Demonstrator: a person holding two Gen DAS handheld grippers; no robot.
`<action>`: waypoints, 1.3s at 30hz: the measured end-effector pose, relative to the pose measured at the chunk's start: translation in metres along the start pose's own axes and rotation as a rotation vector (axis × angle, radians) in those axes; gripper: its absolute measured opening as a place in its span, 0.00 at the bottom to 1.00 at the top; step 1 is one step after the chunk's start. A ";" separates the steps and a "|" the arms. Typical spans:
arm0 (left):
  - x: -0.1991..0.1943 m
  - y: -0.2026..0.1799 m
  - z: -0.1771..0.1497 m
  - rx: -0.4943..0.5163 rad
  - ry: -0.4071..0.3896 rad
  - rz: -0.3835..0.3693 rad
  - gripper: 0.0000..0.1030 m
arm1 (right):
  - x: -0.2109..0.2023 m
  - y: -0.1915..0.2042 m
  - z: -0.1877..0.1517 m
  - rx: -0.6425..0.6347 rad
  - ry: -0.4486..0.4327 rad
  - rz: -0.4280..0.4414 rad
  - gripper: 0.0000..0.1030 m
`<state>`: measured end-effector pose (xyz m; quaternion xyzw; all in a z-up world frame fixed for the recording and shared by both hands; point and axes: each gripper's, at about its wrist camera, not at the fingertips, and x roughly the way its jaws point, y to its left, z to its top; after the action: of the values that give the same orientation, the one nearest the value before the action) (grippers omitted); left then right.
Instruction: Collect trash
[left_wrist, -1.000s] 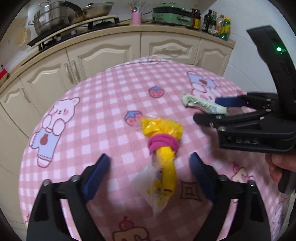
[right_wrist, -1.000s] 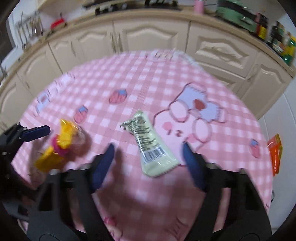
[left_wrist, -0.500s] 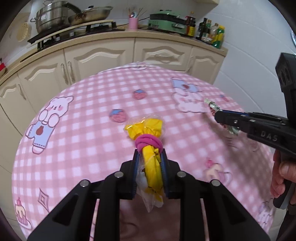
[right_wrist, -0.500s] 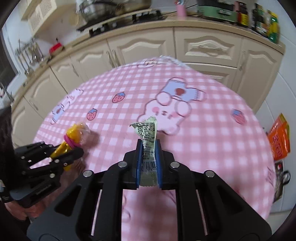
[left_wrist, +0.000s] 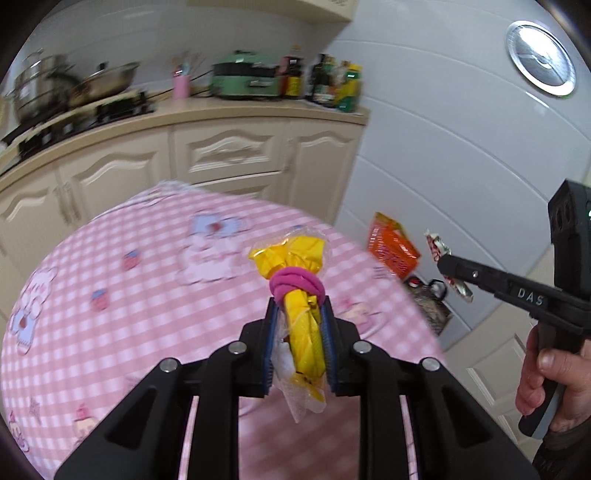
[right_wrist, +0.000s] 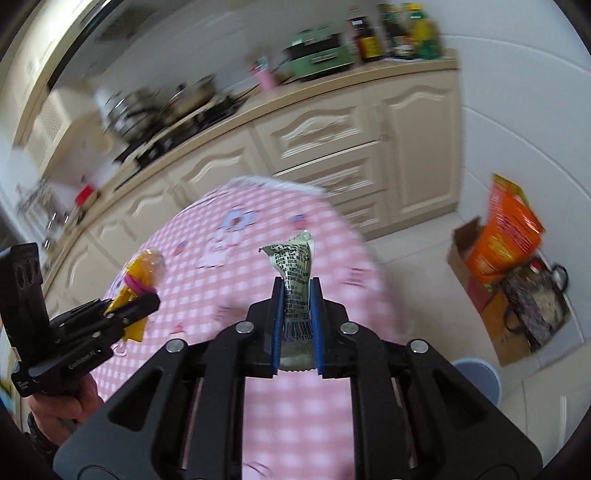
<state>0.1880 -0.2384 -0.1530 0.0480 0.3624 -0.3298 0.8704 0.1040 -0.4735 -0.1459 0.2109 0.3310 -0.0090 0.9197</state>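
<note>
My left gripper (left_wrist: 300, 317) is shut on a yellow wrapper bundle with a pink band (left_wrist: 295, 284) and holds it in the air above the pink checked table (left_wrist: 129, 295). It also shows in the right wrist view (right_wrist: 138, 280), at the left. My right gripper (right_wrist: 297, 291) is shut on a pale green wrapper with a barcode (right_wrist: 293, 273), lifted above the table's right side. In the left wrist view the right gripper (left_wrist: 448, 267) holds the green wrapper (left_wrist: 436, 247) past the table's right edge.
Cream kitchen cabinets (left_wrist: 221, 155) and a counter with pots and bottles stand behind the table. On the floor at the right are an orange bag in a cardboard box (right_wrist: 506, 236), a dark bag (right_wrist: 535, 299) and a pale blue round rim (right_wrist: 480, 373).
Both grippers have risen from the table and swung right with their wrappers held. One second ago both were open around the wrappers on the table.
</note>
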 end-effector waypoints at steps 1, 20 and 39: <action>0.002 -0.009 0.002 0.012 0.000 -0.010 0.20 | -0.008 -0.012 -0.002 0.025 -0.012 -0.010 0.13; 0.172 -0.244 -0.028 0.286 0.402 -0.297 0.20 | -0.044 -0.232 -0.084 0.456 0.043 -0.218 0.13; 0.258 -0.278 -0.060 0.322 0.562 -0.167 0.84 | -0.022 -0.300 -0.127 0.685 0.085 -0.243 0.76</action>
<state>0.1169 -0.5741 -0.3247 0.2441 0.5340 -0.4268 0.6878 -0.0370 -0.6996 -0.3352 0.4661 0.3692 -0.2198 0.7734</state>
